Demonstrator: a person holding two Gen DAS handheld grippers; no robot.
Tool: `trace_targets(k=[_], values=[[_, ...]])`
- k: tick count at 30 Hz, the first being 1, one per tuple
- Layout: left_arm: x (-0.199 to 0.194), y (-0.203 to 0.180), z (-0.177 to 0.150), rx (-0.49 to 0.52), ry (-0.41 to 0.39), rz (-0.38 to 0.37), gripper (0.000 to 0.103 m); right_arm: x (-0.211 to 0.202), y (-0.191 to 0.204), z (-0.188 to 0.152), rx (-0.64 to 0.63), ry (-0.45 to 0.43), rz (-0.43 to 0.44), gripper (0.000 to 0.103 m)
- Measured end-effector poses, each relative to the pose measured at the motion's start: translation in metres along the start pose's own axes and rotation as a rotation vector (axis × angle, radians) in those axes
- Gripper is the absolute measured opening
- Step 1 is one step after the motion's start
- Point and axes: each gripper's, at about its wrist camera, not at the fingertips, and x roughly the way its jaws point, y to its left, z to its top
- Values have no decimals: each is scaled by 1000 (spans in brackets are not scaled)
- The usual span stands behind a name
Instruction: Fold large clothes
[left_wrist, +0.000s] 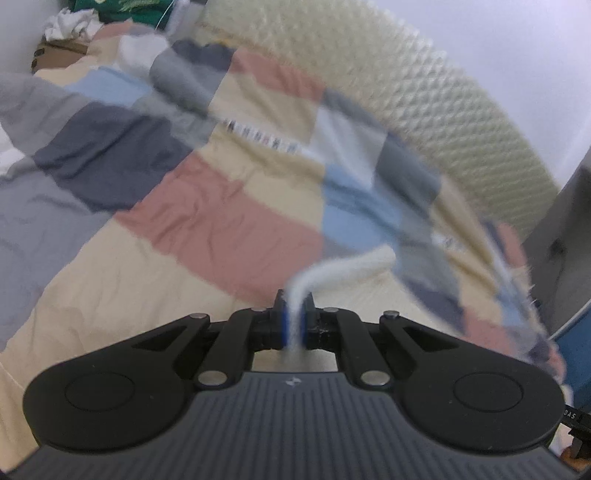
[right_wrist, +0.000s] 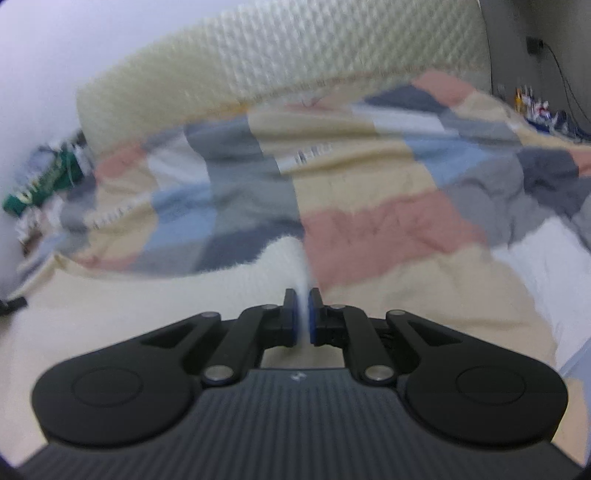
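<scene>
Left gripper (left_wrist: 293, 319) at bottom centre of left view, jaws clamped on white edge of patchwork blanket (left_wrist: 343, 264), cloth trailing up-right, blurred. Right gripper (right_wrist: 303, 317) bottom centre of right view, likewise pinching white blanket edge (right_wrist: 284, 254). Blanket spreads over bed (right_wrist: 110, 314); cream quilted headboard (left_wrist: 424, 107) across top.

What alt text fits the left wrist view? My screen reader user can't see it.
The left gripper is shut on a white fabric edge, lifting it over a bed with a colour-block patchwork cover. A cream textured headboard curves behind.
</scene>
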Motion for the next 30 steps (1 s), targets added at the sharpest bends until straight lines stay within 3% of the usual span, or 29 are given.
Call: trace_targets(k=[6,13,14,19,25,30], values=[[32,4,-15,51,105,75,7,24,-3,-22,11,86,-6,10],[14,-1,-13,69,81,75,14,1,-2,-19,66,34,34,18],[7,-4,-13,75,68,79,19,-6,-1,-18,77,24,42,18],[-50,-25,-18,120,-23,32,19,-49,8,-18,109,-10,76,18],[-107,-54,-47,196,-34,-44,19,-104,31,-30,115,-25,148,18],[-143,-72,-91,231,4,-104,19,-145,46,-57,165,-21,218,18]])
